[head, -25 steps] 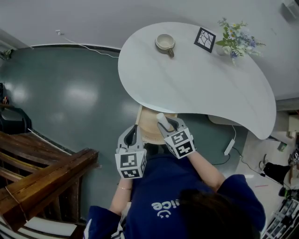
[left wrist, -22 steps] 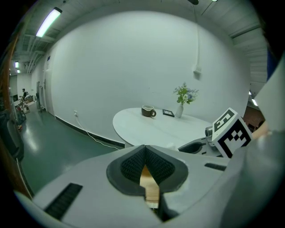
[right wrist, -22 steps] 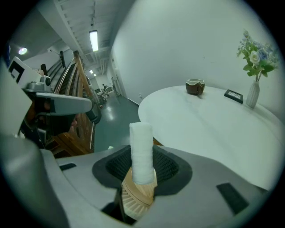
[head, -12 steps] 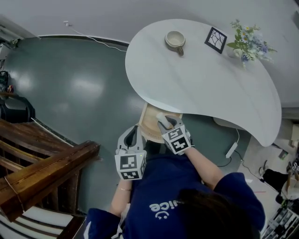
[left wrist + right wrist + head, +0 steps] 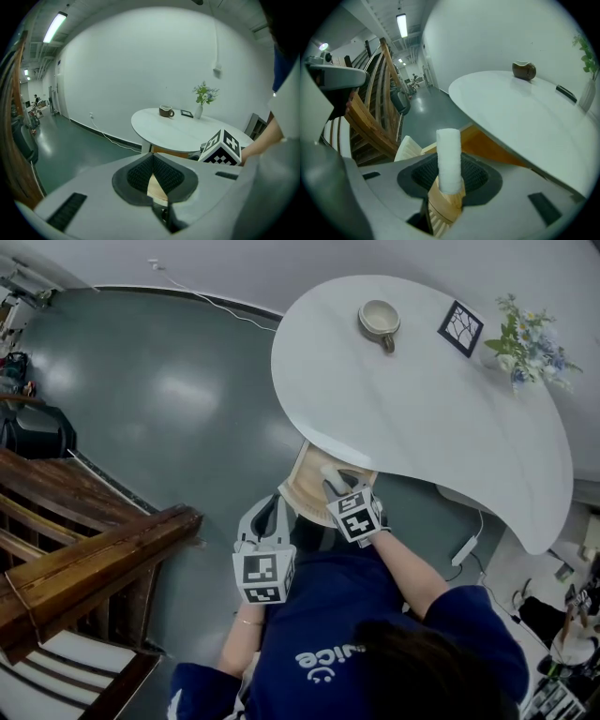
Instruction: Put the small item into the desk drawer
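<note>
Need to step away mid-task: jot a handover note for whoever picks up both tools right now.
Left tool: shut, nothing in it, held low beside the drawer's left side.
Right tool: shut on the white roll, which sticks out past the jaws and points down at the drawer.
Drawer: pulled out from under the near edge of the white table.
Done: drawer open, roll picked up and brought over it.
Left: lower the roll into the drawer and open the right tool to release it.
</note>
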The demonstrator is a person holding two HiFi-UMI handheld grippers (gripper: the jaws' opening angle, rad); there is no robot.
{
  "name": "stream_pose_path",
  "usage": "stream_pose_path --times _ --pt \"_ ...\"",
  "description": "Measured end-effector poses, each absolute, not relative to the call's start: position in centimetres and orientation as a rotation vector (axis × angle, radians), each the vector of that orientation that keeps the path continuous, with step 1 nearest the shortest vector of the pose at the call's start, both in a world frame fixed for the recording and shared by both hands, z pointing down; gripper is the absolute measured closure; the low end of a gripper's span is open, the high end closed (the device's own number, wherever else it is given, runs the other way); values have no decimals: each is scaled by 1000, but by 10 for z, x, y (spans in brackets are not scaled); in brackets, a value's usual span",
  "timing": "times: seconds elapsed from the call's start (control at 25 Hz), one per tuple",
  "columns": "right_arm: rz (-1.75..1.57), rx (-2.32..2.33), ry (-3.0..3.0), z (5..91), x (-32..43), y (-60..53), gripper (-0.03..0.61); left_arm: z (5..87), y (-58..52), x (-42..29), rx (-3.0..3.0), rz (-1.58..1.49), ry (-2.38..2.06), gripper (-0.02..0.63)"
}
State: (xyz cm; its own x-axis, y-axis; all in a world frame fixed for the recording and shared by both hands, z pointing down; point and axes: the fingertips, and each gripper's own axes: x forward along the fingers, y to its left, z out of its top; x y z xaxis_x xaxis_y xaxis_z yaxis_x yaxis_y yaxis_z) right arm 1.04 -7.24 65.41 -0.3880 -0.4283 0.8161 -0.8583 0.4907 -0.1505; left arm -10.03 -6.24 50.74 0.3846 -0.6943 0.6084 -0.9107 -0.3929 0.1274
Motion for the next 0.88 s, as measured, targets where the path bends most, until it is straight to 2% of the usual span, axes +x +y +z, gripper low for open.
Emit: stream_pose_path --times 0.88 --pt "668 824 -1892 725 7 -82 430 532 -58 -118 2021 708 -1465 610"
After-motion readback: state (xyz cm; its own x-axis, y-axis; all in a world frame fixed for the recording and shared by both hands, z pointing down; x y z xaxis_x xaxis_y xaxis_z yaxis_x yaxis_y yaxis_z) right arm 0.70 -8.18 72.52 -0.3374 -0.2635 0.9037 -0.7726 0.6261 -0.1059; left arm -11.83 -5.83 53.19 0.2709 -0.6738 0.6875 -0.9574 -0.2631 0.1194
